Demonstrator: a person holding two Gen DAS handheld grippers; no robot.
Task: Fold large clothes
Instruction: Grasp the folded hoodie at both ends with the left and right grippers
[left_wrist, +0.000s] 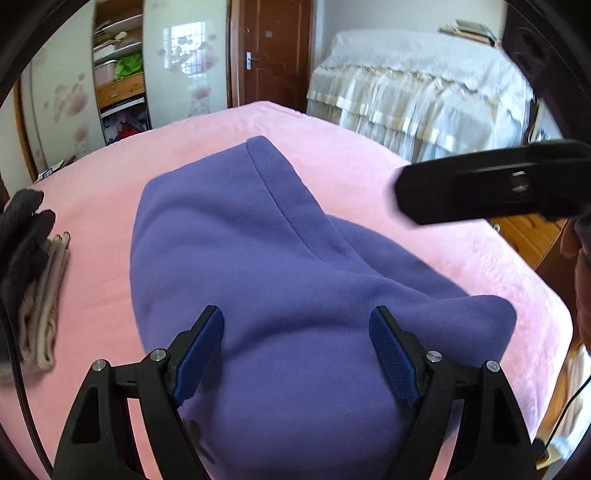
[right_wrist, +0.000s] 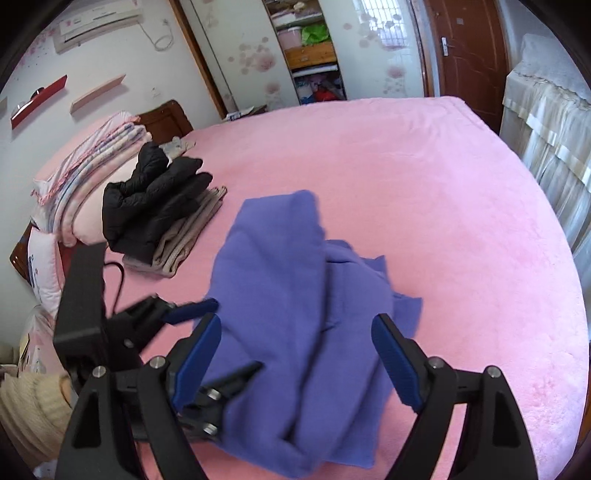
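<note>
A purple sweatshirt (left_wrist: 258, 266) lies bunched on the pink bed (left_wrist: 369, 162). My left gripper (left_wrist: 295, 347) is open, its blue pads spread just above the near part of the garment, holding nothing. In the right wrist view the same sweatshirt (right_wrist: 295, 295) lies in loose folds. My right gripper (right_wrist: 295, 354) is open above it, empty. The left gripper (right_wrist: 207, 332) shows there at lower left, open at the garment's left edge. The right gripper's black body (left_wrist: 491, 184) crosses the left wrist view at upper right.
A stack with a black puffer jacket (right_wrist: 155, 199) on a folded beige garment (right_wrist: 188, 236) sits left of the sweatshirt. Folded pink bedding (right_wrist: 92, 166) lies by the headboard. A white-covered piece of furniture (left_wrist: 417, 81) and a wardrobe (right_wrist: 310, 48) stand beyond the bed.
</note>
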